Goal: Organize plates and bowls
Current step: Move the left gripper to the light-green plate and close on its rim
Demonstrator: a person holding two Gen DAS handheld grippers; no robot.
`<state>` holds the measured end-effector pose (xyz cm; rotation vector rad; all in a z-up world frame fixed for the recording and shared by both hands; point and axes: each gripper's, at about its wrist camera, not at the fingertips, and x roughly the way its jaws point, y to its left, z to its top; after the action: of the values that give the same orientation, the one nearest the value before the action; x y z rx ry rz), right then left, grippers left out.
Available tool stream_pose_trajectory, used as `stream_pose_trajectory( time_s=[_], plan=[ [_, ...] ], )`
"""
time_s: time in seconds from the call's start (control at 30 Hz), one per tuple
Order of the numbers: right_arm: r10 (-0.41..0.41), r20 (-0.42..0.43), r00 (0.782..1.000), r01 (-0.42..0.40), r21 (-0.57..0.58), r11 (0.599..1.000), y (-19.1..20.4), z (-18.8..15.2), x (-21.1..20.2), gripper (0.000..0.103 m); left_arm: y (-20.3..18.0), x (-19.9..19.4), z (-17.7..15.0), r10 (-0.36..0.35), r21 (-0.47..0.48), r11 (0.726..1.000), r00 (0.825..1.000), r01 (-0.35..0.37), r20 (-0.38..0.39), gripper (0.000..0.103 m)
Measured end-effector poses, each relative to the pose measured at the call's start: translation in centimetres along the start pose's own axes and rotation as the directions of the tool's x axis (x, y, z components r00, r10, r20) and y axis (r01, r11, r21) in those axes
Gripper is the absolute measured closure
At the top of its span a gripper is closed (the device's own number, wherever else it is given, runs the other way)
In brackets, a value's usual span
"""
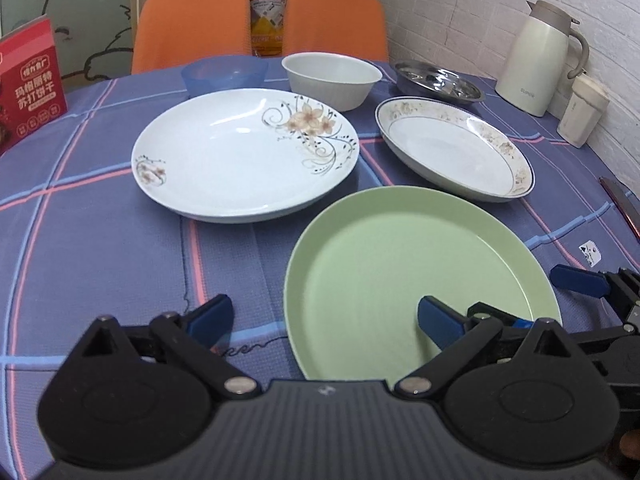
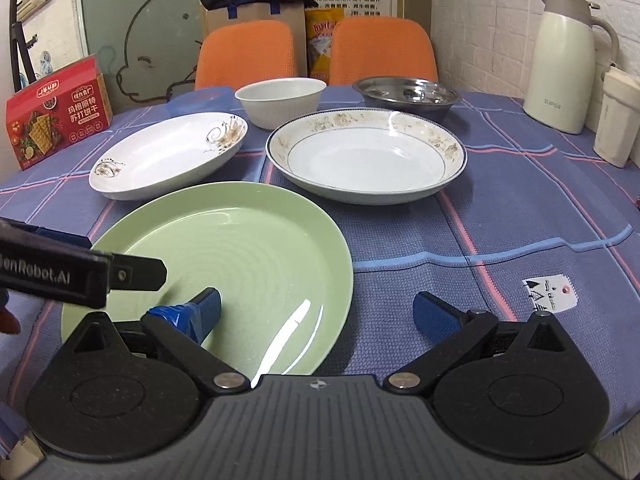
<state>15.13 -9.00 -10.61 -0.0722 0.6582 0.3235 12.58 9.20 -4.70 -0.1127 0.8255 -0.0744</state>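
Green plate (image 2: 224, 248) between open tools (image 2: 316, 314)

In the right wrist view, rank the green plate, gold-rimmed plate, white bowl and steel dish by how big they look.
1. green plate, though it is nearest the camera, so that flatters it.
2. gold-rimmed plate.
3. steel dish and white bowl look about alike in width; both sit farthest back, so I won't rank them.
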Motion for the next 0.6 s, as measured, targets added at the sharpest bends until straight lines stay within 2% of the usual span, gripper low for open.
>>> stream_pose_trajectory(
  time_s=[0.1,0.17,0.23,0.27,0.33,0.4,0.5,0.6],
  plan=[
    [0.055,-0.029,0.998,-0.056,-0.047,0.997,1.4,0.6,0.4,0.014,-0.2,0.0,0.1,-0.026,0.009,1.000,1.000,0.026,0.001,0.005],
    [0.058,-0.006,0.998,-0.059,-0.081,0.995,2.0,0.4,0.3,0.014,-0.3,0.1,0.1,-0.023,0.014,1.000,1.000,0.023,-0.001,0.007],
    [0.107,0.008,0.994,-0.107,-0.060,0.992,1.3,0.0,0.4,0.013,-0.4,0.1,0.0,-0.018,0.025,1.000,1.000,0.018,0.003,0.009],
    [0.109,0.018,0.994,-0.108,-0.071,0.992,1.1,-0.2,0.3,0.013,-0.6,0.0,-0.1,0.001,0.042,0.999,1.000,-0.001,0.005,0.016],
    [0.108,0.029,0.994,-0.106,-0.071,0.992,1.0,-0.4,0.1,0.013,-0.8,-0.2,-0.3,-0.010,0.046,0.999,1.000,0.010,0.013,0.023],
    [0.092,0.027,0.995,-0.090,-0.068,0.994,1.6,-0.2,0.1,0.016,-1.1,-0.3,-0.3,-0.041,0.029,0.999,0.999,0.040,0.020,0.050],
    [0.072,0.025,0.997,-0.070,-0.069,0.995,2.9,-0.2,0.0,0.016,-1.7,-0.2,-0.2,0.008,0.016,1.000,1.000,-0.008,0.021,0.051],
    [0.098,0.019,0.995,-0.097,-0.051,0.994,3.3,-0.3,-0.6,0.016,-1.1,-1.0,-0.4,0.013,-0.008,1.000,1.000,-0.013,0.002,0.051]
  ],
)
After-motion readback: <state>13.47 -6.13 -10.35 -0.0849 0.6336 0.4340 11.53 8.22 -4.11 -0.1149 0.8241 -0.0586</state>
